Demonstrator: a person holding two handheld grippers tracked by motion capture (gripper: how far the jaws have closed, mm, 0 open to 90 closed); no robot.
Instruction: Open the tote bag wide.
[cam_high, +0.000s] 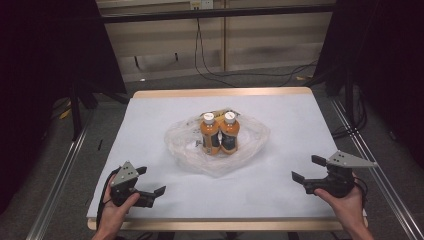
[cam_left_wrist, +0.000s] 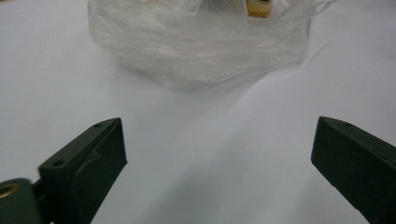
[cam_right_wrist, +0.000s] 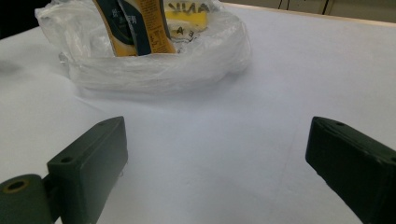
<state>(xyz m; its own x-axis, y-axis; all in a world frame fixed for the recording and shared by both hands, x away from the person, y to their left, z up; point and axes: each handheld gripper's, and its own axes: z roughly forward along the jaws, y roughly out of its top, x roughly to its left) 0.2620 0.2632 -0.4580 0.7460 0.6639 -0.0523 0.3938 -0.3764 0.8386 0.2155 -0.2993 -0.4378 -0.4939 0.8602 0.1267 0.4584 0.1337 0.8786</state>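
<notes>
1. Holding the left gripper (cam_high: 151, 180) at the lower left of the high view, we keep its jaws released, with bare white desk (cam_high: 280, 120) between them.
2. We hold the right gripper (cam_high: 305, 168) at the lower right, jaws likewise spread wide and grasping nothing.
3. We see two orange bottles (cam_high: 219, 132) with white caps standing upright, side by side and touching, at the centre of the frame.
4. They stand inside a crumpled clear plastic bag (cam_high: 250, 145), its rim slumped around their bases.
5. In both gripper views, the bag sits at the top of the frame, well apart from the jaws.
</notes>
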